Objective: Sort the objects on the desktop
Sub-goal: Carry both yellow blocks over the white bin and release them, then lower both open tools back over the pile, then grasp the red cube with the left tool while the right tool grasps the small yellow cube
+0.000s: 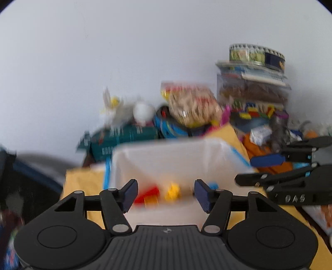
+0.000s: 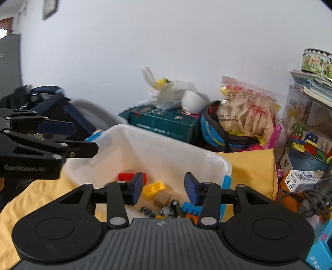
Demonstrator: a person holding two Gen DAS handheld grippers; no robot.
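A plain white wall [image 2: 166, 52] backs a crowded desk draped in a yellow cloth [image 2: 253, 170]. A dark green box [image 2: 164, 122] lies against the wall, with a knotted white plastic bag [image 2: 166, 93] and an overturned white cup [image 2: 193, 101] resting on top of it. To its right, a clear bag of pale snacks [image 2: 247, 116] sits in a blue basket [image 2: 213, 133]. At far right, a round printed tin [image 2: 317, 62] tops a stack of books [image 2: 313, 85] above a clear case [image 2: 305, 112]. A small white carton [image 2: 300, 180] stands near a grey cable [image 2: 311, 199]. A picture frame [image 2: 49, 8] hangs upper left.
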